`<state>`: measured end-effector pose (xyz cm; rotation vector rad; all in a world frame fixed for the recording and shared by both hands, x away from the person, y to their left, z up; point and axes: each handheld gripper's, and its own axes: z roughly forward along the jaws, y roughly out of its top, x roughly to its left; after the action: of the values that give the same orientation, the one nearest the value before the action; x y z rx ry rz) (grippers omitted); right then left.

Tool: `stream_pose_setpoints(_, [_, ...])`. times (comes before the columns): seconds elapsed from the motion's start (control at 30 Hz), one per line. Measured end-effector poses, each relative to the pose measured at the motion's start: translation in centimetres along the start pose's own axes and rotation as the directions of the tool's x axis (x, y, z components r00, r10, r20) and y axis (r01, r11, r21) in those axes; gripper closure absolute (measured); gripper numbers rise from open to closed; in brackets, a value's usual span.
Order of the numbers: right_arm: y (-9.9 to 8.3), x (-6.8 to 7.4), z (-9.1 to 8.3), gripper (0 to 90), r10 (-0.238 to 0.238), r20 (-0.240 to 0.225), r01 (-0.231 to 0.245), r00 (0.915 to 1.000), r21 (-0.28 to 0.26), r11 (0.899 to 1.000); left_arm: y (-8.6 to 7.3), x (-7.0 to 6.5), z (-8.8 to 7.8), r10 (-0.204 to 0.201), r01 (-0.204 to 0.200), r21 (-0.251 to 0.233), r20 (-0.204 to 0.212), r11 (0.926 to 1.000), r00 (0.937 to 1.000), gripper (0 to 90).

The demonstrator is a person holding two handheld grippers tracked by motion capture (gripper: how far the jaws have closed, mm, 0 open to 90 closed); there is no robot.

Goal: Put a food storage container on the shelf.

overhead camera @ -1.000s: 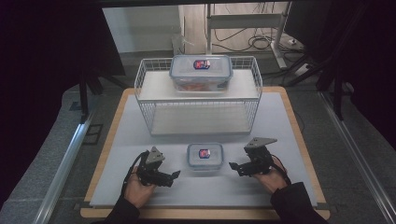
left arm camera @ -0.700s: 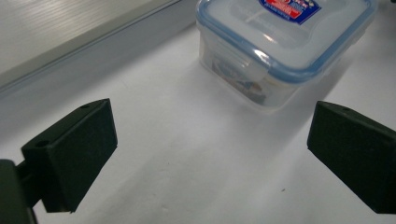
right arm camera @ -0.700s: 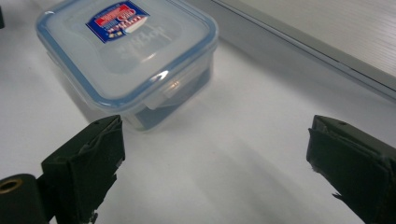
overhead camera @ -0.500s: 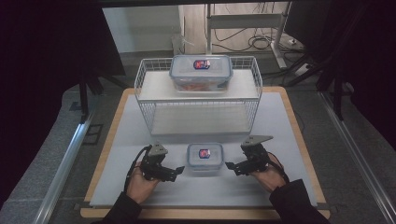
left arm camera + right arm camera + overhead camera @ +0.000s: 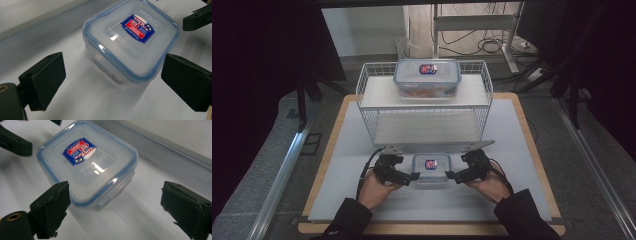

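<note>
Small container: a clear square box (image 5: 430, 169) with a blue-rimmed lid and a red-and-blue label, resting flat on the desk (image 5: 522, 150), just in front of the wire rack and between the 2 hand-held grippers.
Left hand-held gripper: the left hand-held gripper (image 5: 411, 177) sits at the small container's left side, its 2 black jaws spread wide and pointing in toward the box; in the left gripper view (image 5: 110, 82) the box lies ahead of the jaws, between their lines, with its near corner closest and neither pad touching it.
Right hand-held gripper: the right hand-held gripper (image 5: 451, 176) sits at the small container's right side, jaws likewise spread apart and aimed at the box; in the right gripper view (image 5: 115, 206) one pad overlaps the box's near edge in the picture, but whether it touches I cannot tell, and the other pad stands well clear over bare desk.
Far tips: in each gripper view the opposite hand-held gripper's black jaw tip shows beyond the small container, near its far edge.
Wire rack: a white wire rack (image 5: 372, 87) with 2 levels stands behind the small container, toward the desk's far side.
Large container: a bigger clear box (image 5: 427, 77) with a blue-rimmed lid and the same kind of label rests on the rack's upper level, above and behind the small container.
Hands: dark sleeves (image 5: 524, 215) reach in from the desk's near edge, each hand behind its hand-held gripper.
</note>
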<state>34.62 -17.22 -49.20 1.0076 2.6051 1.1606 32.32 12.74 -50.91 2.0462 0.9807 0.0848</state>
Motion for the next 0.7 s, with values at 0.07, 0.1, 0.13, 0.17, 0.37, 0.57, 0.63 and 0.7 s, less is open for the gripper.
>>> stream_pose_setpoints(0.07, [0.3,-0.3,0.5,11.9,0.02,-0.027,-0.02,0.9994,0.004,1.0,0.2,0.2,0.5,-0.015,0.015,0.009,0.016,0.9999,0.9998,6.3])
stream_pose_setpoints(0.1, [0.4,-0.4,0.7,12.7,0.027,-0.043,-0.027,0.9987,0.01,1.0,0.3,0.3,0.8,-0.019,0.018,0.016,0.029,0.9997,0.9994,6.8])
stream_pose_setpoints(0.13, [0.5,-0.4,1.1,13.6,0.043,-0.064,-0.041,0.9971,0.021,0.999,0.4,0.4,1.1,-0.018,0.017,0.023,0.038,0.9996,0.9991,7.2])
stream_pose_setpoints(0.17, [0.6,-0.5,1.4,15.0,0.047,-0.073,-0.045,0.9963,0.026,0.999,0.4,0.4,1.3,-0.027,0.026,0.019,0.05,0.9995,0.9984,7.1])
stream_pose_setpoints(0.37, [1.0,-1.0,2.6,20.4,0.142,-0.182,-0.129,0.9731,0.078,0.989,0.6,0.2,2.3,-0.072,0.07,0.024,0.125,0.9973,0.9895,11.3])
stream_pose_setpoints(0.57, [0.9,-0.5,2.1,26.6,0.136,-0.176,-0.12,0.9749,0.1,0.988,0.4,-0.3,1.3,-0.047,0.045,0.026,0.077,0.9986,0.9959,23.8])
stream_pose_setpoints(0.63, [0.7,-0.2,1.8,29.1,0.124,-0.164,-0.11,0.9788,0.092,0.99,0.2,-0.5,1.1,-0.042,0.041,0.022,0.072,0.9989,0.9965,26.4])
stream_pose_setpoints(0.7, [0.5,0.1,1.4,33.3,0.113,-0.148,-0.103,0.9826,0.075,0.992,-0.1,-0.7,0.9,-0.054,0.052,0.033,0.082,0.9981,0.9952,28.9])
